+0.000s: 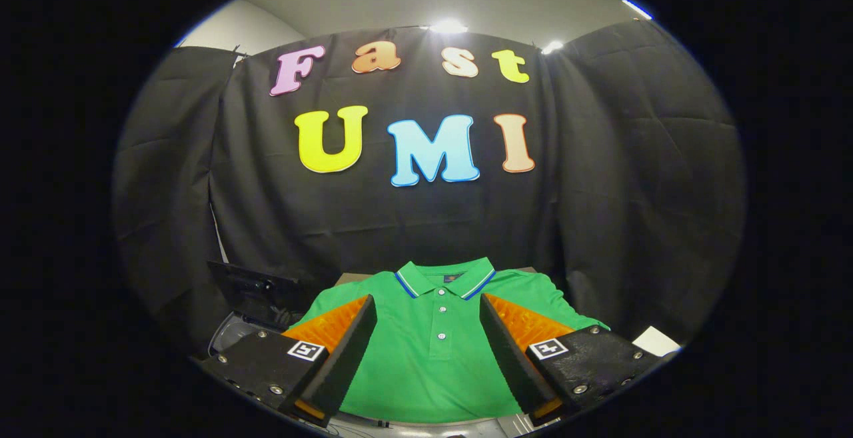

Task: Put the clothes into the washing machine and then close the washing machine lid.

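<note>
A green polo shirt (426,351) with a blue-and-white striped collar and white buttons lies spread flat on a surface, collar toward the booth wall. My gripper (428,308) hovers over it with its fingers wide open, one on each side of the button placket, nothing held between them. To the left of the shirt stands the washing machine (230,331), its dark lid (253,288) raised and a light rim showing beneath it behind the left finger.
The black cloth wall hangs close behind the shirt and wraps around both sides. A white flat object (656,341) lies at the right, beyond the right finger. A tan surface edge (350,278) shows behind the shirt's shoulders.
</note>
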The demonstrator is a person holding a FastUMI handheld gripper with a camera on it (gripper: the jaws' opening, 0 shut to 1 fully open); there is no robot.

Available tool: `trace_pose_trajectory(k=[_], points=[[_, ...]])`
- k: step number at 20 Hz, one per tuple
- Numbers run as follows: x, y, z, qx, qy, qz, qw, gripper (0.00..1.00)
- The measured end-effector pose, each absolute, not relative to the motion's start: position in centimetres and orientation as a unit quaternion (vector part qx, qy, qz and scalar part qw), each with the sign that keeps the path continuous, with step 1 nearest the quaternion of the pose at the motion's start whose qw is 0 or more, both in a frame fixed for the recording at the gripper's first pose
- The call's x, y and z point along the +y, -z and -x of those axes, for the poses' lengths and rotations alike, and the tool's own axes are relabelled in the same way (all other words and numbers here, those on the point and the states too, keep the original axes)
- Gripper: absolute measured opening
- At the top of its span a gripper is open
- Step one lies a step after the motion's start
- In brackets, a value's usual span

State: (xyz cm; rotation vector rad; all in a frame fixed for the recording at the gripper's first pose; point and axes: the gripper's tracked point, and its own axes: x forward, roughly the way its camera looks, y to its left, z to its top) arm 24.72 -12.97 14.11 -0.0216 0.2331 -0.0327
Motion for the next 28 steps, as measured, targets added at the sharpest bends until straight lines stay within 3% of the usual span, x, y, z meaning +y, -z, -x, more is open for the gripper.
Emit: trace_pose_trajectory(k=[18,25,27,28], points=[[-14.1,-4.6,-32.4,0.336,-0.006,-0.001,0.942,0.96],[-14.2,-3.9,-32.1,0.357,-0.012,0.03,0.934,0.95],[-14.5,-4.1,-32.2,0.363,-0.016,0.034,0.931,0.88],[-14.5,-4.0,-32.3,0.366,-0.018,0.038,0.93,0.8]])
